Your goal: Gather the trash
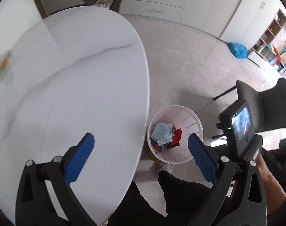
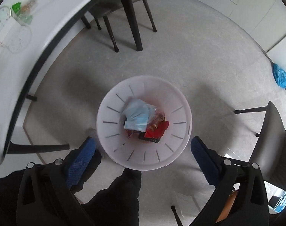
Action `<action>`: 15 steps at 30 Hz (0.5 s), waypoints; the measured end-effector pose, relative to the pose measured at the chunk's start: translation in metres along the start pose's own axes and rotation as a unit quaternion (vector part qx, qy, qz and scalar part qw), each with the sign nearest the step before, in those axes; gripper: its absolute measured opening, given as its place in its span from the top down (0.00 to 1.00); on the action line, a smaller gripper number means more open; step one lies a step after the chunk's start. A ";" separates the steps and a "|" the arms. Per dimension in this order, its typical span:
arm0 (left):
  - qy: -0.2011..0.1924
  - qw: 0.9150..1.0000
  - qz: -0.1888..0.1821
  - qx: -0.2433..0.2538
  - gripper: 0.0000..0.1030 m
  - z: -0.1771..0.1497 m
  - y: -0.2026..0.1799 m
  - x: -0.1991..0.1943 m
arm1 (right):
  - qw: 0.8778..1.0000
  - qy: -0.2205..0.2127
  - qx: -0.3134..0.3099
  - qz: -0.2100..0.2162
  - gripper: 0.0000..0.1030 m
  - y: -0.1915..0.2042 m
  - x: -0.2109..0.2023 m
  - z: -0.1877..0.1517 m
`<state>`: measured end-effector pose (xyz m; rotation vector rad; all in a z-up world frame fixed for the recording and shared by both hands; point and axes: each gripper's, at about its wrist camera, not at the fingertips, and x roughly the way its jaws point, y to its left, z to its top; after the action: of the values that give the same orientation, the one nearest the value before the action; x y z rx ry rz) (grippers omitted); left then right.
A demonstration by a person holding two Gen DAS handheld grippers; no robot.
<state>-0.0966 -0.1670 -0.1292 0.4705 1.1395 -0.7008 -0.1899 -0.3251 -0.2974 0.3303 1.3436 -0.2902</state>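
1. Trash lies in the white bin [image 2: 144, 154] on the floor: a pale blue face mask [image 2: 136, 116], a red wrapper [image 2: 156, 130], and a clear bag of brown bits [image 2: 158, 118].
2. Right gripper [image 2: 143, 148] hangs over the bin, pointing down, jaws spread wide with nothing between them.
3. Left gripper [image 1: 141, 145] is beside the bin, over the edge of the white table [image 1: 77, 75], jaws spread and empty.
4. Far from the bin, a green-topped clear bag [image 2: 23, 11] sits on the table.
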 end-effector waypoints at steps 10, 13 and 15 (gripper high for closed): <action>-0.112 0.988 0.076 -0.071 0.08 0.014 0.050 -0.081 | 0.985 -0.172 -0.019 0.010 0.02 0.041 -0.178 0.061; -0.158 0.976 0.102 -0.111 0.08 0.023 0.077 -0.126 | 0.966 -0.251 -0.067 0.014 0.02 0.079 -0.246 0.088; -0.185 0.965 0.128 -0.137 0.08 0.027 0.095 -0.154 | 0.952 -0.292 -0.088 0.025 0.02 0.101 -0.284 0.100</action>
<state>-0.0490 -0.0774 0.0237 0.2324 0.7878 -0.3755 -0.1183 -0.2679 0.0064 0.1113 0.7667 -0.2003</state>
